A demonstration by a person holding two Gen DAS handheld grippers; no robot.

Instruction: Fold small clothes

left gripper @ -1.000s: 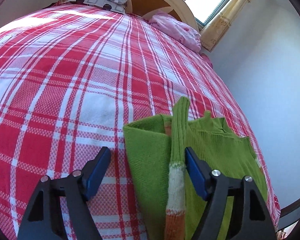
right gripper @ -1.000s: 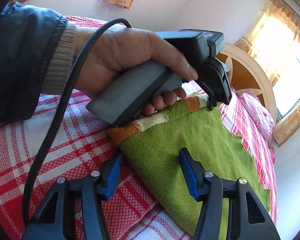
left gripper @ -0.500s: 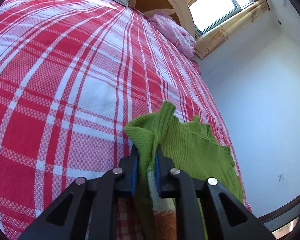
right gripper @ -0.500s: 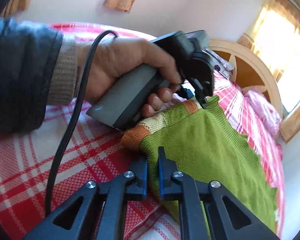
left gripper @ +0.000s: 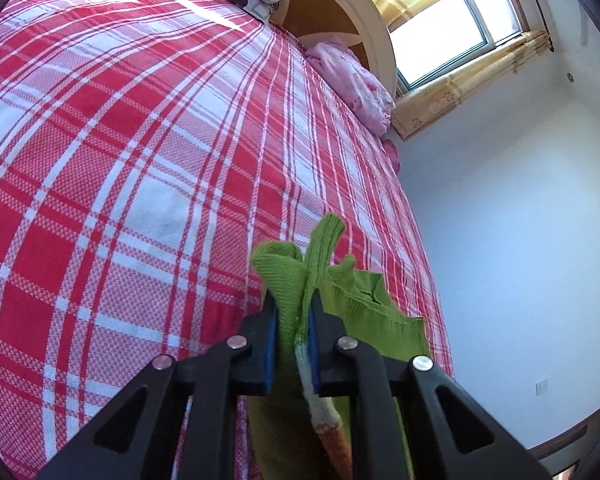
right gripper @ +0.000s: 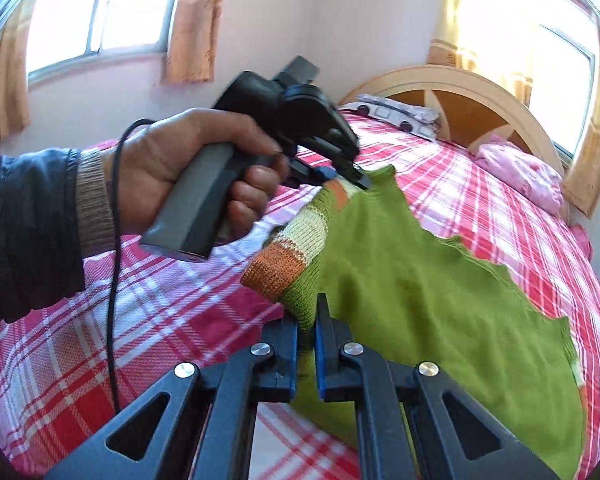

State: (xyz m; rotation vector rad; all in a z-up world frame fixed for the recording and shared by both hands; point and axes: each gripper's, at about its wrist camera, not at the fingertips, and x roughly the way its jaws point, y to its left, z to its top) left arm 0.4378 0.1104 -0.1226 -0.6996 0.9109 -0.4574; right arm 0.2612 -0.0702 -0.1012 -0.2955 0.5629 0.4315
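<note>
Green knitted sweater (right gripper: 412, 280) with orange and cream striped cuffs lies on the red-and-white plaid bed cover (left gripper: 139, 168) — one edge raised off it. The left gripper (left gripper: 293, 312) has its jaws pinching a bunched green fold with the striped sleeve; a hand (right gripper: 179, 168) holds its grey handle. The right gripper (right gripper: 307, 320) has its jaws pressed together on the sweater's near corner, just beside the orange cuff.
</note>
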